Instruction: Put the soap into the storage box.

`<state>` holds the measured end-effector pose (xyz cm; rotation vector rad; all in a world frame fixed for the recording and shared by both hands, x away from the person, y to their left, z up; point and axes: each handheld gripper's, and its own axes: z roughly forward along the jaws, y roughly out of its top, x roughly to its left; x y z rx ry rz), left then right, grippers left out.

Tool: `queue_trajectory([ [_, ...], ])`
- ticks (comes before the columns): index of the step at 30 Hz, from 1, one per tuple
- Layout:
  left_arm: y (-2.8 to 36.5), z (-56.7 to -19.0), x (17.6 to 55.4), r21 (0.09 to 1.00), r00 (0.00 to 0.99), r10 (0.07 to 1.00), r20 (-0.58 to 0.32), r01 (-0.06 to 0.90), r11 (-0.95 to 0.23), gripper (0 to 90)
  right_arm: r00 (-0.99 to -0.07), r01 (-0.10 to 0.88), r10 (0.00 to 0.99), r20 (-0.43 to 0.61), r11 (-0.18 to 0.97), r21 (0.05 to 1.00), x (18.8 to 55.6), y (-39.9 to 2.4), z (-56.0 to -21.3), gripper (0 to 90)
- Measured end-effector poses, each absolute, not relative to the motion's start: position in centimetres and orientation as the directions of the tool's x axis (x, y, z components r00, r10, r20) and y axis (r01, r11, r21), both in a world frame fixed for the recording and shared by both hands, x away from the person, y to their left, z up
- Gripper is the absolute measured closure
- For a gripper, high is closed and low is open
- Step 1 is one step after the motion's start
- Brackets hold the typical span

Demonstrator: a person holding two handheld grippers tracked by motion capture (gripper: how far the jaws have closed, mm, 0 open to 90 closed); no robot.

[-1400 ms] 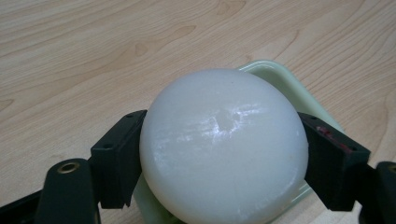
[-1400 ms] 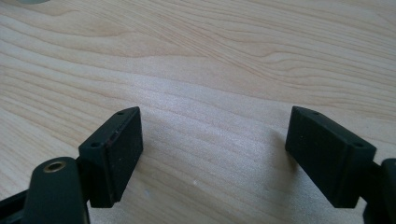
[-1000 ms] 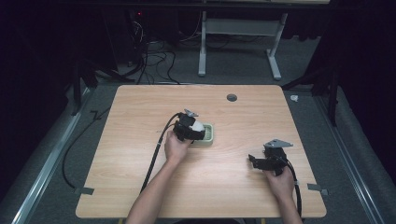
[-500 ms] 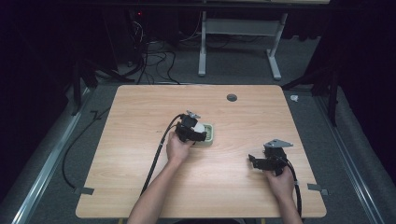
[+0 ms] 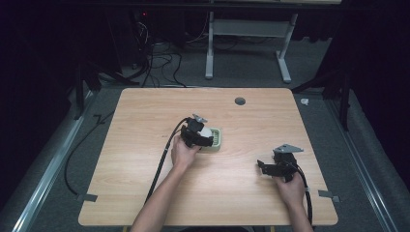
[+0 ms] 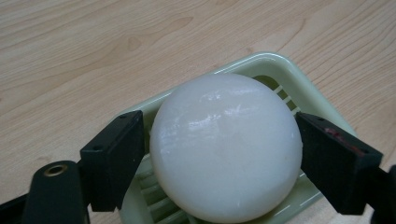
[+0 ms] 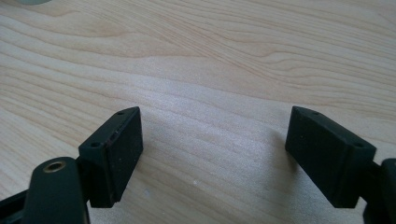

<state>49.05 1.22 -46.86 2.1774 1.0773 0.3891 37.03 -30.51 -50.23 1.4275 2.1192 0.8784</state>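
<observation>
One white ball [image 6: 226, 147] is present; it sits in one pale green slotted tray [image 6: 275, 70], near the middle of the table [image 5: 135, 145] and slightly toward the person's left; in the left gripper view the ball covers most of the tray, leaving the far rim and some slots exposed on the right and at the lower left.

The left gripper [image 5: 197, 135] is positioned over the tray; its two black jaws stand on either side of the ball, each at or very near the ball's surface; whether both jaws press firmly on it cannot be told. One left hand [image 5: 183, 152] holds this gripper from the near side; one black cable [image 5: 162, 159] trails from it back toward the near edge of the table.

The right gripper [image 5: 270, 168] is held by the right hand [image 5: 290, 186] low over the table's near right quarter, well apart from the tray; its two jaws stand wide apart with bare wood between them; nothing is held.

Count: two grippers, two hands, one ball, one tray, one table. One round dark grommet [image 5: 240, 101] is set in the tabletop near the far edge.

Open surface: bare wood extends on all sides of the tray; the widest free areas lie along the far half and the left side; the right gripper is near the right edge and the near edge.
</observation>
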Motion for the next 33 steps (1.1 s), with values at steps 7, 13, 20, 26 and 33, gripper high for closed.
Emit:
queue_trajectory([
  [7, 1.4, -46.5, 48.8, 0.681, 0.619, 0.785, -0.006, 0.578, -0.450, 15.5, -0.374, 0.650, 0.928, -0.008, 0.268, 0.711, 37.0, -30.5, -50.2, 19.8],
  [13, 2.0, -45.3, 48.5, 0.712, 0.621, 0.783, -0.033, 0.565, -0.418, 15.5, -0.374, 0.650, 0.927, -0.011, 0.271, 0.710, 37.0, -30.5, -50.2, 19.8],
  [20, 2.5, -45.0, 48.3, 0.718, 0.619, 0.785, -0.028, 0.559, -0.415, 15.6, -0.373, 0.651, 0.928, -0.011, 0.271, 0.710, 37.0, -30.5, -50.2, 19.8],
  [26, 3.5, -44.4, 47.9, 0.735, 0.617, 0.784, -0.075, 0.565, -0.375, 15.9, -0.373, 0.651, 0.928, -0.011, 0.271, 0.710, 37.0, -30.5, -50.2, 19.8],
  [33, 4.6, -43.8, 47.2, 0.746, 0.615, 0.785, -0.076, 0.557, -0.364, 16.4, -0.373, 0.651, 0.928, -0.012, 0.271, 0.710, 37.0, -30.5, -50.2, 19.8],
])
